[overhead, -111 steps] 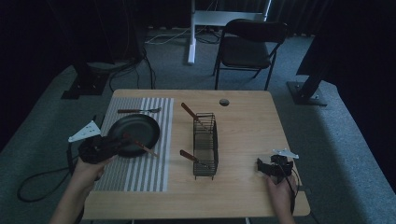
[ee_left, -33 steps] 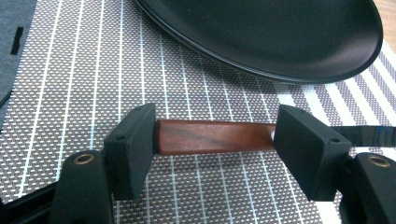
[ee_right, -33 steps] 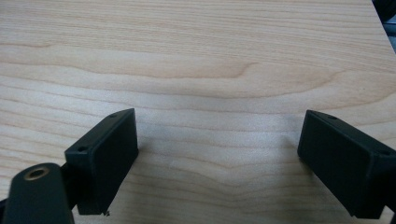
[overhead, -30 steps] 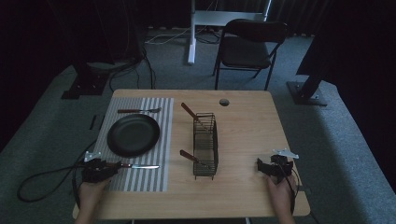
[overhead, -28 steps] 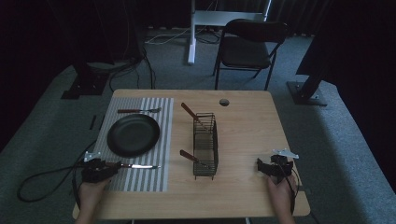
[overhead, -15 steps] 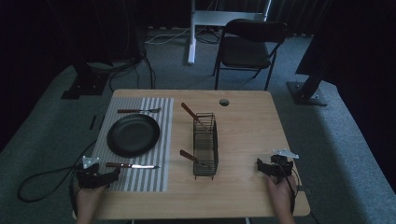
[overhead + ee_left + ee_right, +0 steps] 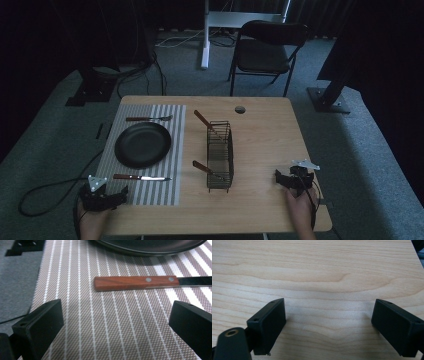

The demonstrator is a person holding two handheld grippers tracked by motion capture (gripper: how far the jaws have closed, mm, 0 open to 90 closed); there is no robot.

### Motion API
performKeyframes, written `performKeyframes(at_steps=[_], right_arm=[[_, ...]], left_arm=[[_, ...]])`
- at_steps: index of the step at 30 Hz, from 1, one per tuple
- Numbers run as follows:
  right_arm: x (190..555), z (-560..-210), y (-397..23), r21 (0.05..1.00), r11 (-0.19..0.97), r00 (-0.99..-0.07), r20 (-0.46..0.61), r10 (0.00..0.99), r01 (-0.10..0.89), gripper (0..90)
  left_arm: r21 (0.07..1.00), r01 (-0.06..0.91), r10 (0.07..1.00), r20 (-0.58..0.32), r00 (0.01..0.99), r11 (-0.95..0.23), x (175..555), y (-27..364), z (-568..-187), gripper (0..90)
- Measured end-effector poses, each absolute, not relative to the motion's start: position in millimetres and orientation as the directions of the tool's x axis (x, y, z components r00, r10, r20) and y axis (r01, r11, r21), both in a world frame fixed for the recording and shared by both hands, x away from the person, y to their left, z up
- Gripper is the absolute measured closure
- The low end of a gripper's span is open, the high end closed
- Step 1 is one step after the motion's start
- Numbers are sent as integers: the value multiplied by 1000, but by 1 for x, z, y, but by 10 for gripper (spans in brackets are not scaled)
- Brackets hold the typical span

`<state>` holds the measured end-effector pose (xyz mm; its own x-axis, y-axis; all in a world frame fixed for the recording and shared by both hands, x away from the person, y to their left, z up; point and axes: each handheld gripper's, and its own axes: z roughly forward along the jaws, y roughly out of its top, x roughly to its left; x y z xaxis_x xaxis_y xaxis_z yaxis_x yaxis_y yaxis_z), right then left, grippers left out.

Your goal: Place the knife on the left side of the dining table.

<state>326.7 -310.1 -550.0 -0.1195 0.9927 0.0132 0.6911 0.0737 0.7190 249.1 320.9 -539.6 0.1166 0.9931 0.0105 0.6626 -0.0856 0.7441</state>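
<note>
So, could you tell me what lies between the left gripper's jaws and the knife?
Only bare striped placemat: in the left gripper view the open left gripper sits short of the knife, nothing between them.

a dim studio or lab set up for recording, not a home: the wooden worktop (image 7: 260,200) stands alone on grey carpet (image 7: 45,145), ringed by black curtains (image 7: 50,30), with stand bases (image 7: 327,97) and loose cables (image 7: 150,70) on the floor, a white post (image 7: 205,35) and one folding chair (image 7: 262,52) behind.
</note>
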Motion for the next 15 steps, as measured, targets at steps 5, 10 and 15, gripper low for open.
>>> performKeyframes(at_steps=[5,10,15], right_arm=[[327,-550,-310,719,74,-120,13,993,691,112],[327,-550,-310,719,74,-120,13,993,691,112],[327,-550,-310,719,74,-120,13,993,691,112]], left_arm=[[740,669,995,9,97,-72,246,328,-543,4],[735,674,995,25,94,-82,247,326,-544,3],[736,672,995,28,91,-83,248,327,-544,3]])
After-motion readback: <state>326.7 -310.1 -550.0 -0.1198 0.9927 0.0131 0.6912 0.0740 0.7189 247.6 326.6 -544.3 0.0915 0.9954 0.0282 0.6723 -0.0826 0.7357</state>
